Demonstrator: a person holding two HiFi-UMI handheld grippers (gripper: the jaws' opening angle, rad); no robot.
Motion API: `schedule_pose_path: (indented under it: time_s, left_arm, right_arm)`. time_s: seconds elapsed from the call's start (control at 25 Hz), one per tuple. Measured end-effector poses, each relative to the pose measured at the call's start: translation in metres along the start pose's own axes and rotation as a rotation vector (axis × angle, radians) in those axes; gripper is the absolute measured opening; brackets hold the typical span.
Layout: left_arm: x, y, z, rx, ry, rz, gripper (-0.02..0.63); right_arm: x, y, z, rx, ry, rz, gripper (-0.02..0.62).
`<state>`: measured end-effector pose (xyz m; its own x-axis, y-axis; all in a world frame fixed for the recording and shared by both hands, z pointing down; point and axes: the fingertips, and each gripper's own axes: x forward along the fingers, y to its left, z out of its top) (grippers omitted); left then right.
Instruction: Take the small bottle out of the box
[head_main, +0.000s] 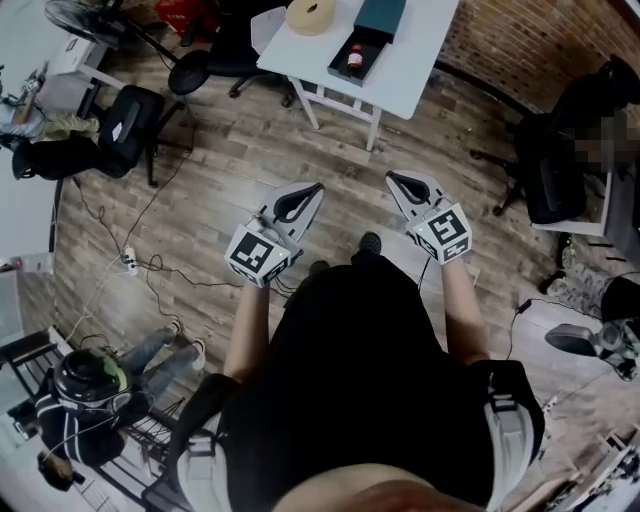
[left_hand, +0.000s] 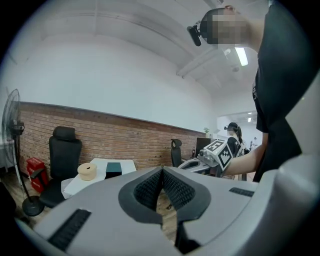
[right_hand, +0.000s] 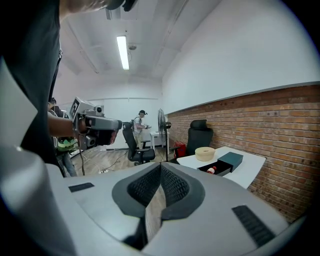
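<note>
One red small bottle (head_main: 354, 58) in box (head_main: 374, 52)

Between us and the white table (head_main: 415, 60) the wooden floor (head_main: 330, 160) is open, so we have a straight way to the table's near edge. The box (head_main: 375, 48) lies open on the table with free air above, and the small bottle (head_main: 354, 57) inside is not covered. A tan roll (head_main: 310, 14) stands just beside the box on the left, and a dark lid (head_main: 381, 14) sits at its far end. A black office chair (head_main: 215, 55) stands close to the table's left side. Cables (head_main: 150, 265) lie on the floor at our left. Another dark chair (head_main: 555, 150) stands well apart at our right.
</note>
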<state>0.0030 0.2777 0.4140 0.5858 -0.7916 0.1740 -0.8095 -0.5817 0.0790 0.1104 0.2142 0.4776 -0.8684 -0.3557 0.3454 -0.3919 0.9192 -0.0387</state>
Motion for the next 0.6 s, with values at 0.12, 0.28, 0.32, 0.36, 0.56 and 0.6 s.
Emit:
schedule_pose_path:
  time_s: [0.12, 0.28, 0.32, 0.36, 0.56, 0.6]
  left_arm:
    - [0.013, 0.003, -0.001, -0.003, 0.006, 0.029, 0.018]
    - [0.028, 0.002, 0.006, -0.010, -0.019, 0.060, 0.018]
    - [0.032, 0.001, 0.008, -0.011, -0.023, 0.064, 0.018]
    - [0.036, 0.001, 0.008, -0.011, -0.022, 0.067, 0.018]
    - [0.057, -0.001, 0.008, -0.003, -0.004, 0.079, 0.018]
    - [0.059, -0.001, 0.008, 0.001, -0.001, 0.082, 0.018]
  right_arm:
    - [0.000, -0.016, -0.004, -0.002, 0.006, 0.009, -0.003]
    - [-0.003, -0.030, -0.007, -0.015, 0.016, 0.027, -0.003]
    - [-0.005, -0.033, -0.008, -0.017, 0.018, 0.032, -0.003]
    - [-0.006, -0.037, -0.008, -0.019, 0.020, 0.036, -0.003]
    - [-0.008, -0.055, -0.015, -0.012, 0.022, 0.050, -0.003]
    - [-0.008, -0.057, -0.016, -0.011, 0.023, 0.055, -0.003]
